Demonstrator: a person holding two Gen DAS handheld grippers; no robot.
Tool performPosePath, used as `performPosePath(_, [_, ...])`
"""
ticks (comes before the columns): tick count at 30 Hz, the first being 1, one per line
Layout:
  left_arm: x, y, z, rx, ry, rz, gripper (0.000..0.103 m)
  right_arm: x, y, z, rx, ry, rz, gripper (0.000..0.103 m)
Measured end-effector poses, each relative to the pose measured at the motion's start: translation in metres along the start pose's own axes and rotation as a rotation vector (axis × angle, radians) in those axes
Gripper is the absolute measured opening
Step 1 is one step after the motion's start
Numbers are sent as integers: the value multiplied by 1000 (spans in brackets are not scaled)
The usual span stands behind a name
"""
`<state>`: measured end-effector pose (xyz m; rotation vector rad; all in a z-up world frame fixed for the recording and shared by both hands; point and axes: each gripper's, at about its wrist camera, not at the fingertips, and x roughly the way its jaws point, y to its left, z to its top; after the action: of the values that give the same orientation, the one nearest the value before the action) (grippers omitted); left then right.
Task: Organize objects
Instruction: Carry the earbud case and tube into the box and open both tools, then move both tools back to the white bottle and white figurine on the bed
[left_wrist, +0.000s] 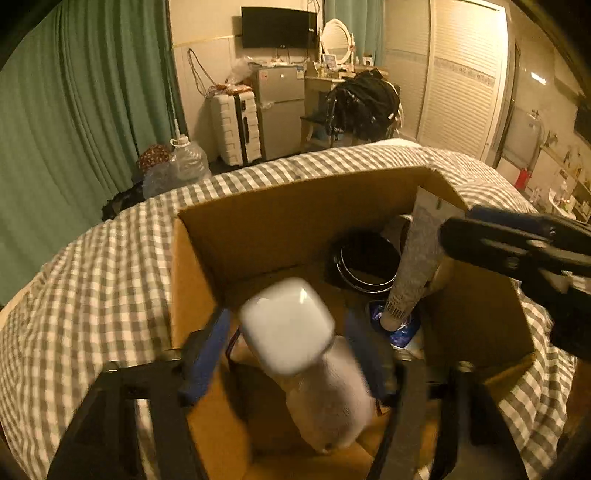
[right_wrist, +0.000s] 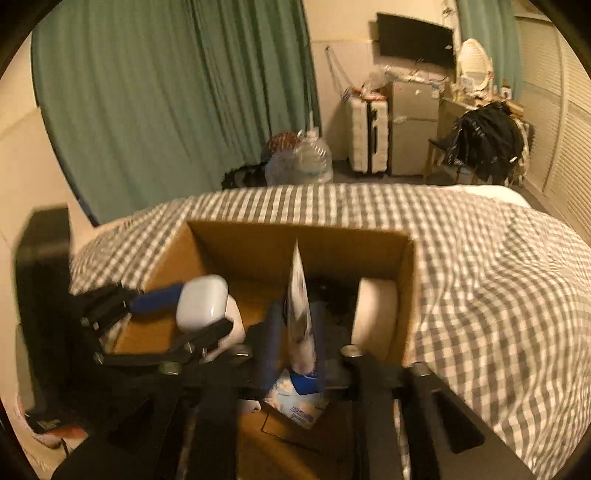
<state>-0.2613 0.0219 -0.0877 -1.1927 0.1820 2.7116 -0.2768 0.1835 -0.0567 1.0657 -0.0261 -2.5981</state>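
Both grippers over an open cardboard box on a checked bedspread

In the left wrist view the left gripper (left_wrist: 288, 354) reaches into the cardboard box (left_wrist: 295, 214) at frame centre; a white bottle (left_wrist: 291, 328) with a squarish cap sits between its blue-padded fingers (left_wrist: 207, 350), which stand apart with gaps on both sides of the bottle, so they are spread and not pressing it. The bottle is blurred. In the right wrist view the right gripper (right_wrist: 295, 354) sits low in the middle of the frame, its fingers partly spread around an upright tube (right_wrist: 301, 314); whether the pads touch it I cannot tell. The tube stands inside the box, its cap end down on a blue-and-white packet (right_wrist: 299, 402). A black round container (left_wrist: 364, 266) lies at the box's far side. The box rests on the checked bedspread (left_wrist: 110, 266).
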Motion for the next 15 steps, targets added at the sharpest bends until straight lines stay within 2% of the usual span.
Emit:
performPosePath(1, [-7, 0, 0, -4, -13, 2, 85, -9, -3, 0, 16, -22, -14, 53])
performPosePath(6, [-60, 2, 1, -53, -69, -14, 94, -52, -3, 1, 45, -71, -54, 55])
performPosePath(8, [-88, 0, -1, -65, -103, -14, 96, -77, 3, 0, 39, -93, -77, 65])
performPosePath(15, [-169, 8, -12, -69, -190, 18, 99, -172, 43, -3, -36, -203, -119, 73])
